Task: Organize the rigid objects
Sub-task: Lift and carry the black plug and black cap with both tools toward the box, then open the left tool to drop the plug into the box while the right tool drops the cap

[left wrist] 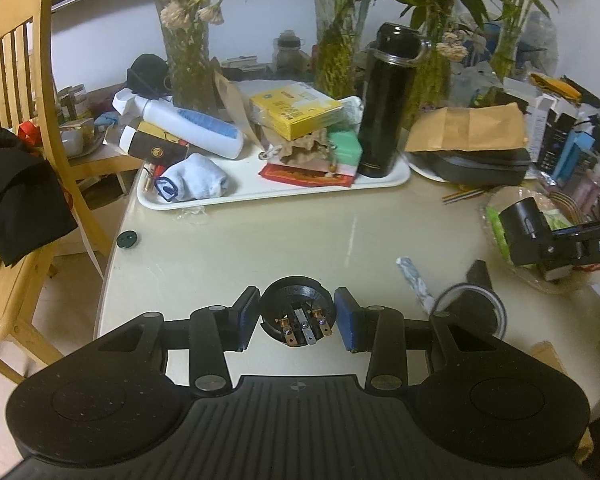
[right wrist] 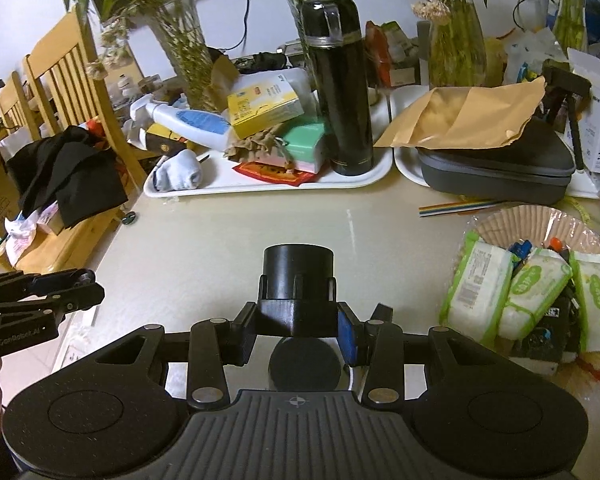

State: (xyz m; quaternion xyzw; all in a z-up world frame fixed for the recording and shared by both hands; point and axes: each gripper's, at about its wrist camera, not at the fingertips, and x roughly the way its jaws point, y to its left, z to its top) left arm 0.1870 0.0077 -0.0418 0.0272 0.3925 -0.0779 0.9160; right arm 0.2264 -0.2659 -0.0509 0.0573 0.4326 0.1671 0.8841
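In the left wrist view my left gripper [left wrist: 297, 320] is shut on a black round socket part [left wrist: 296, 308] with metal contacts inside, held above the cream table [left wrist: 260, 240]. My right gripper [right wrist: 298, 322] is shut on the square base of a black cylinder part [right wrist: 298, 272], also above the table. That same cylinder [left wrist: 522, 228] shows at the right edge of the left wrist view. The left gripper's fingers [right wrist: 76, 284] reach in from the left of the right wrist view; what they hold is hidden there.
A white tray [right wrist: 260, 188] at the back holds a black flask [right wrist: 338, 80], boxes, a bottle and a sock. A grey case [right wrist: 496, 168] under a brown envelope lies to its right. A basket [right wrist: 540, 216] of wipes is front right, a wooden chair [left wrist: 16, 80] left, a tape roll [left wrist: 470, 308] nearby.
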